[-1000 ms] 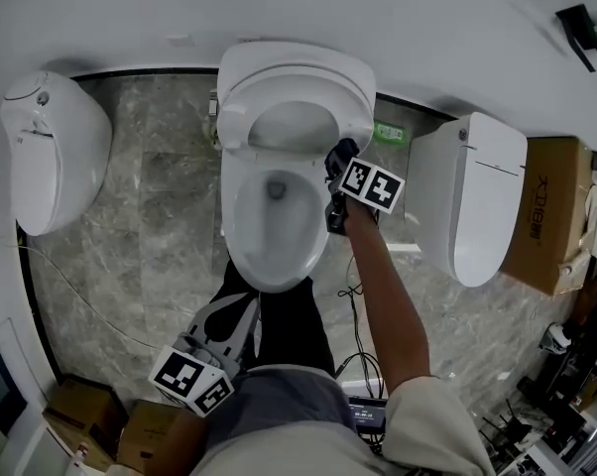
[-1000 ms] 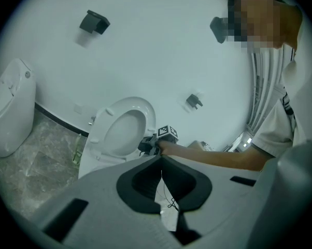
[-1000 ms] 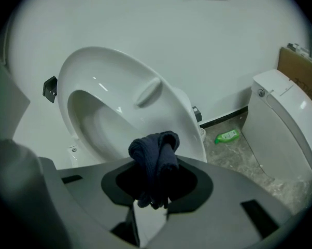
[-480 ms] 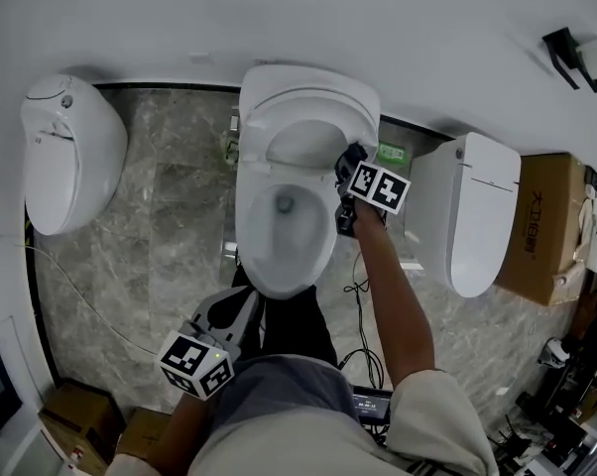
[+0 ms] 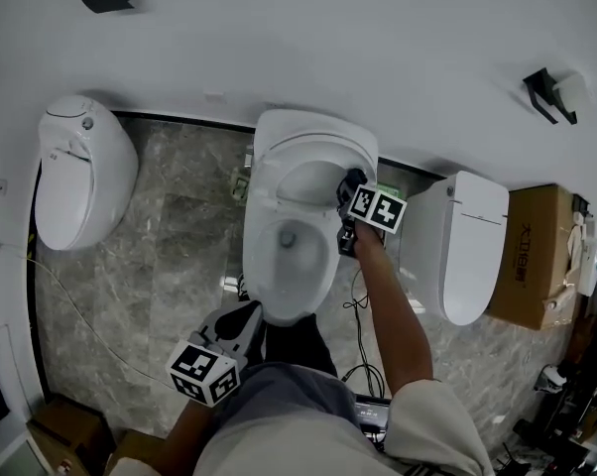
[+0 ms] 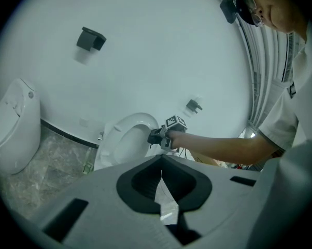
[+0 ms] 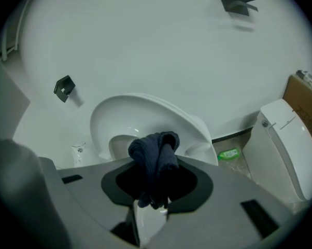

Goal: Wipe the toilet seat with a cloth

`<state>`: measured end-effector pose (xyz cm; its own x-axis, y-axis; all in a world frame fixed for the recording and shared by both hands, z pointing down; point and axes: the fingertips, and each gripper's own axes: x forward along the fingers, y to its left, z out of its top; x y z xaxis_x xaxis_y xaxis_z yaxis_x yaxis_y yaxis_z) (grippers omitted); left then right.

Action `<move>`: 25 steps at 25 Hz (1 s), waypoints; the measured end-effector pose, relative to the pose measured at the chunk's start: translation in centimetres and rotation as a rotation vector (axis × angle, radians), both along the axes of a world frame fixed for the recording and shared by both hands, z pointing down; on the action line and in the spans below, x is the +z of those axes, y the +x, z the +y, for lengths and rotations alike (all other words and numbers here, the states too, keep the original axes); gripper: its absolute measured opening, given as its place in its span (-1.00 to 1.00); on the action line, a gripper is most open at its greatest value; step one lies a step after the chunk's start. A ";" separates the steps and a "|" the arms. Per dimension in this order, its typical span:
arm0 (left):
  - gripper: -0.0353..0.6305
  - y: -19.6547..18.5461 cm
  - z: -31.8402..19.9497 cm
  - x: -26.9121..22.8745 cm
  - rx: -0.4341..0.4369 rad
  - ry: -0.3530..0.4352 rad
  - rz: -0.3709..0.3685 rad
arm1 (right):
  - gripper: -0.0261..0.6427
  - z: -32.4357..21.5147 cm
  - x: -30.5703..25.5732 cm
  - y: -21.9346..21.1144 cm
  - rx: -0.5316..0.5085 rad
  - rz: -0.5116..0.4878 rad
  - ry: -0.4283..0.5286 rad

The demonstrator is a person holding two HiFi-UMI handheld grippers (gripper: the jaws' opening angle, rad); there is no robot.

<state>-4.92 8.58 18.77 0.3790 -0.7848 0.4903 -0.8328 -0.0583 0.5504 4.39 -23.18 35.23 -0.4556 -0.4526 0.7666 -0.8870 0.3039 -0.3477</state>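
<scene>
Navy cloth (image 7: 155, 160) sits bunched between the jaws of the right gripper (image 5: 350, 180), which is clamped on its lower folds. Most of the wad stands free above the jaws.

- Position: cloth is at the back right edge of the bowl (image 5: 287, 241), just beside the raised seat (image 5: 318, 147). Contact with the seat can't be told from any view.
- Left gripper (image 5: 247, 315): jaws pressed together on nothing, held low off the front edge of the toilet, well apart from the work.

Risks, as judged:
- Grip is on a loose fold only. Drag along the seat could pull the cloth out, and the open bowl lies directly under it.
- The wad is soft and proud of the jaws. Pressing hard could flatten it and bring hard jaw tips onto the seat, scuffing it.
- Seat stands upright near the wall. A pull toward the front edge could tip it down onto the gripper, and the left one isn't placed to steady it.
- Cable (image 5: 363, 310) on the floor off the toilet's right side, near the person's feet: snag hazard.
</scene>
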 end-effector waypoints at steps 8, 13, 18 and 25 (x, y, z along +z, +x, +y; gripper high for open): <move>-0.87 -1.5 -0.6 -1.9 0.001 0.032 0.016 | -0.61 -0.2 -3.1 -2.7 -0.080 0.021 0.031; -0.87 -2.5 -2.1 -3.9 0.006 0.090 0.016 | -0.61 -0.2 -5.4 -4.7 -0.118 -0.011 0.057; -0.87 -3.3 -3.5 -5.7 0.015 0.130 -0.010 | -0.61 0.1 -8.8 -6.5 -0.166 -0.041 0.098; -0.87 -3.3 -5.4 -7.7 0.055 0.180 -0.026 | -0.61 1.3 -14.2 -6.9 -0.190 -0.111 0.179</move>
<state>-8.24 3.15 11.07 0.4128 -0.8391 0.3543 -0.8395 -0.1995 0.5055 -2.50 -21.87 20.99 -0.6216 -0.4749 0.6230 -0.7679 0.5266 -0.3648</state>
